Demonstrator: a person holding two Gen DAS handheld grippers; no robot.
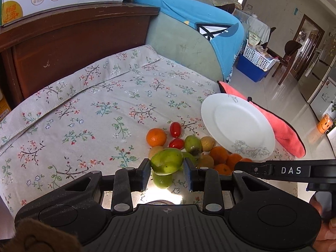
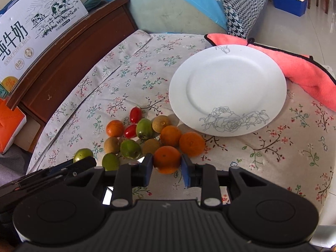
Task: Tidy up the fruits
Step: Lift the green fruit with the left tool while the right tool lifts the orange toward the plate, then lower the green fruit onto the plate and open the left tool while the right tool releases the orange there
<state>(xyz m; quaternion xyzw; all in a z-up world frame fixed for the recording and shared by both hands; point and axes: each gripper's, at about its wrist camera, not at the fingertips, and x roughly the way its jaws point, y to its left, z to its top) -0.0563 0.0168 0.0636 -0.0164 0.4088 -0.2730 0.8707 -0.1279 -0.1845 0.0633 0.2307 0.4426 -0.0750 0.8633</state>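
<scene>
A pile of small fruit lies on the floral cloth [image 1: 84, 113]: oranges [image 1: 156, 137], red cherry tomatoes [image 1: 175, 129], green fruits [image 1: 192, 144] and brownish round ones [image 1: 208, 143]. My left gripper [image 1: 167, 167] is shut on a green fruit [image 1: 167, 161], held just above the pile. In the right wrist view my right gripper [image 2: 167, 169] is shut on an orange [image 2: 167, 161] at the pile's near edge. The left gripper's green fruit [image 2: 83, 155] shows at lower left there. A white plate [image 2: 229, 79] with a drawn flower sits empty beyond the pile to the right.
A pink towel [image 2: 308, 77] lies under the plate's far right side. A dark wooden cabinet [image 1: 73, 42] with a milk carton box [image 2: 31, 27] stands along the left. A sofa with blue cloth [image 1: 189, 12] is behind. The cloth's right edge drops to the tiled floor.
</scene>
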